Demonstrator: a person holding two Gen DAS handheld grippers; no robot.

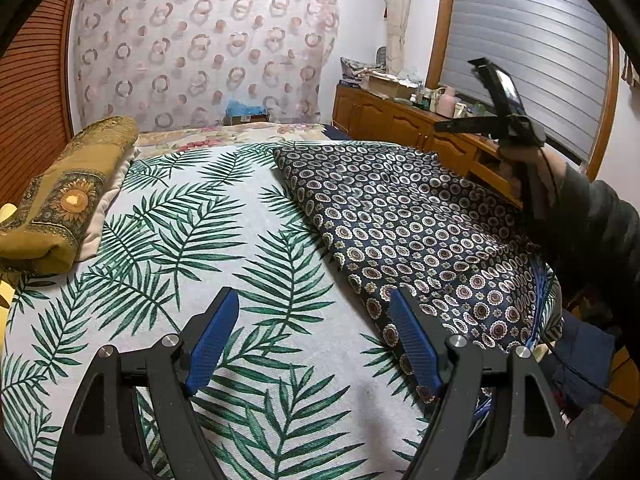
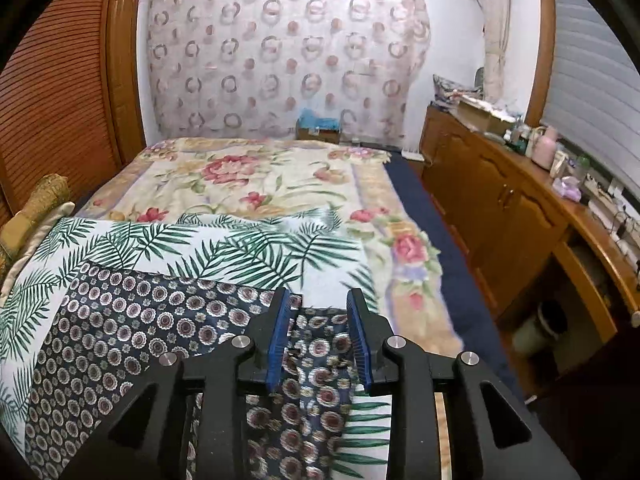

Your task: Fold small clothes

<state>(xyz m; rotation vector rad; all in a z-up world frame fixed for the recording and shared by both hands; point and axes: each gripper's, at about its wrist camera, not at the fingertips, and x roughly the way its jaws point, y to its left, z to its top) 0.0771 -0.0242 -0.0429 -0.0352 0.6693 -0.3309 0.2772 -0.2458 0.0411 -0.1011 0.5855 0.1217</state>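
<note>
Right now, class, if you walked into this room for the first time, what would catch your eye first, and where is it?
Most striking is the navy medallion-print cloth, spread over the palm-leaf sheet on the bed. The left gripper hovers open above the sheet, at the cloth's edge. Behind, a circle-patterned curtain covers the far wall, and a folded mustard-yellow cloth lies at the sheet's left.

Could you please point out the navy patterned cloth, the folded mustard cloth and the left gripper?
Navy cloth (image 1: pixel 404 220), left wrist view, middle of its patterned surface.
Mustard cloth (image 1: pixel 68 200), left wrist view, its sunflower motif.
Left gripper (image 1: pixel 314 300), left wrist view, midway between its blue fingertips.
</note>
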